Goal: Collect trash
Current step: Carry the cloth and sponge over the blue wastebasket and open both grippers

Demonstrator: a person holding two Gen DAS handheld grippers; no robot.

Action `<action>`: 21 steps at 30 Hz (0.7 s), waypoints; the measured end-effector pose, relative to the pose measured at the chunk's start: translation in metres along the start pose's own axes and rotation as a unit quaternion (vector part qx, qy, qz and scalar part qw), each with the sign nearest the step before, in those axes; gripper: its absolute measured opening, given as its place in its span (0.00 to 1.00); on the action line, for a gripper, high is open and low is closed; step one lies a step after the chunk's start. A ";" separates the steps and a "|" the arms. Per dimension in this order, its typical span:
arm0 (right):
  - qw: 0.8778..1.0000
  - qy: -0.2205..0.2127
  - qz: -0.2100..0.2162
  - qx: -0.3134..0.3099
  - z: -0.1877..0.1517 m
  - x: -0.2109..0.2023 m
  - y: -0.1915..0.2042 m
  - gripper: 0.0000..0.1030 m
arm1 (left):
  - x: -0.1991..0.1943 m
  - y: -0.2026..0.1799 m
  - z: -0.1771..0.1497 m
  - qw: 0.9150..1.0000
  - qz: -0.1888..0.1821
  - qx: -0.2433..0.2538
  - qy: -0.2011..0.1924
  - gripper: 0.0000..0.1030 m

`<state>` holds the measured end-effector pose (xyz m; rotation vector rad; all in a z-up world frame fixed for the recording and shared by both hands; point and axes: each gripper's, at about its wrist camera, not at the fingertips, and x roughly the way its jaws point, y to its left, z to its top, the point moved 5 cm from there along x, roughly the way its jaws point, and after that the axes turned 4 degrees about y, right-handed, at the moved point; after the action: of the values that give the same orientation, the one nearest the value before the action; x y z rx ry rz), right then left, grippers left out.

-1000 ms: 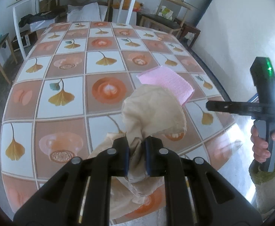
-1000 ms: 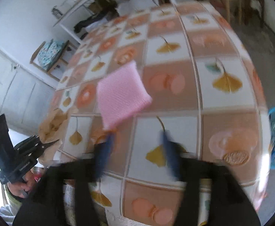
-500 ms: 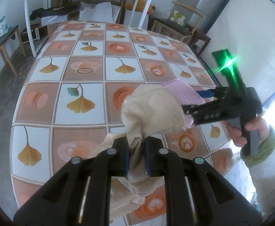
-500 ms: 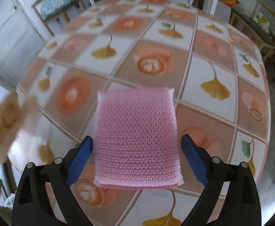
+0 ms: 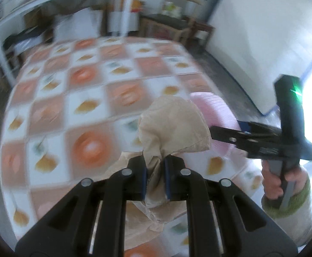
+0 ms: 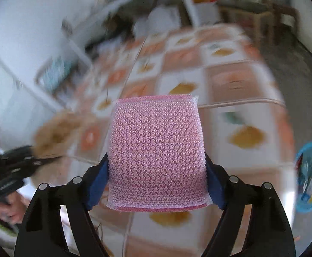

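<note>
While the left wrist view showed the left gripper (image 5: 155, 176) clamped almost shut on a crumpled beige paper bag (image 5: 174, 126) above the patterned table (image 5: 87, 98), only the right wrist view showed a blue basket (image 6: 311, 178) at three o'clock, off the table's edge. In that view the right gripper (image 6: 157, 185) was closing its wide jaws on a pink sponge (image 6: 157, 152), both pads pressing its sides, the sponge lifted clear of the table. At four o'clock in the left view, a hand (image 5: 278, 182) in a green cuff gripped the right tool's handle, fingers pointing toward nine o'clock.
</note>
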<state>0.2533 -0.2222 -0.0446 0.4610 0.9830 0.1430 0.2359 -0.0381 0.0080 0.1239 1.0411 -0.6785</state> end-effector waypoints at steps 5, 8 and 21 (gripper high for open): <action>0.986 -0.119 -0.025 0.115 -0.026 -0.111 -0.101 0.75 | 0.034 -0.109 0.061 0.994 -0.078 0.081 0.018 0.11; 0.957 -0.172 -0.055 0.226 -0.064 -0.167 -0.186 0.75 | 0.075 -0.183 0.089 0.982 -0.141 0.111 0.065 0.11; 0.824 -0.153 -0.023 0.545 -0.204 -0.140 -0.408 0.75 | 0.351 -0.348 0.090 0.923 -0.165 0.067 0.340 0.12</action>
<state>-0.0292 -0.5685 -0.2105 1.4622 0.6720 -0.5712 0.2176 -0.5107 -0.1607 0.3236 1.7082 -1.0523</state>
